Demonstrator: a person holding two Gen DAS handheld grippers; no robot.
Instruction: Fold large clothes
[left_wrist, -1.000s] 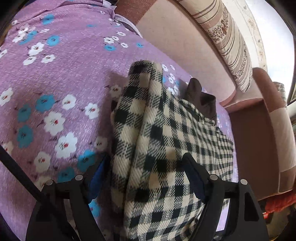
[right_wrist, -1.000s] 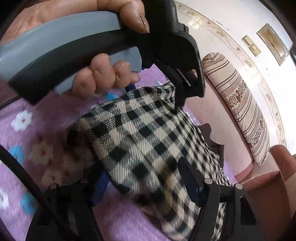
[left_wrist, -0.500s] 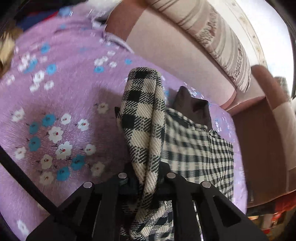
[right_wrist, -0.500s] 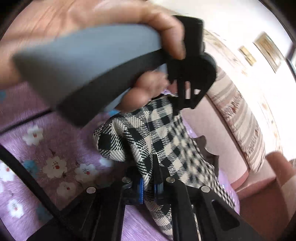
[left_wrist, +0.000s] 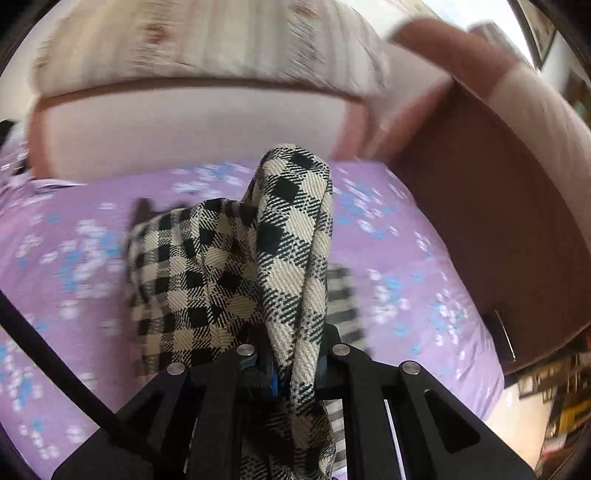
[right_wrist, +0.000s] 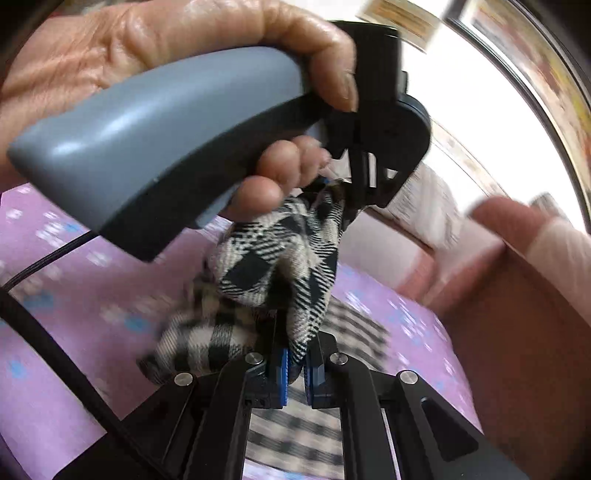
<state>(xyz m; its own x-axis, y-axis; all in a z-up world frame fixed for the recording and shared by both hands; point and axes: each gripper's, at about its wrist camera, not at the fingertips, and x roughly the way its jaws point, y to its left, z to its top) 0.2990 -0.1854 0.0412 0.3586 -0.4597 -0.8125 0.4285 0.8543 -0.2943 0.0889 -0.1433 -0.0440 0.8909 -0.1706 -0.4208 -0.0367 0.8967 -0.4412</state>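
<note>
Checked garment (left_wrist: 221, 280), black and cream, large: found partly lifted off the purple floral bedspread (left_wrist: 399, 236), with its lower portion trailing down onto that cover. Sofa backrest (left_wrist: 192, 125) stands behind the bed surface; background is motion-blurred in both views.

Progress, as judged: the fold is at an early stage. Both grips are made and the cloth is raised, but no flat, squared fold is visible anywhere; the fabric hangs bunched and creased. Carrying the held edge across, laying it down and smoothing all appear outstanding.

Left gripper (left_wrist: 293, 363): jaws closed tight on a thick bunched ridge of the garment, which rises forward from between the fingers and peaks above them. Remaining cloth falls to its left side and below.

Right gripper (right_wrist: 294, 363): blue-padded jaws clamped on a narrow corner of the same cloth; the fabric runs up from the pads towards the other tool.

Left hand (right_wrist: 159, 55), seen from the right wrist camera, holds the grey handle directly above the right gripper, so the two pinch points sit close together on the garment.
</note>
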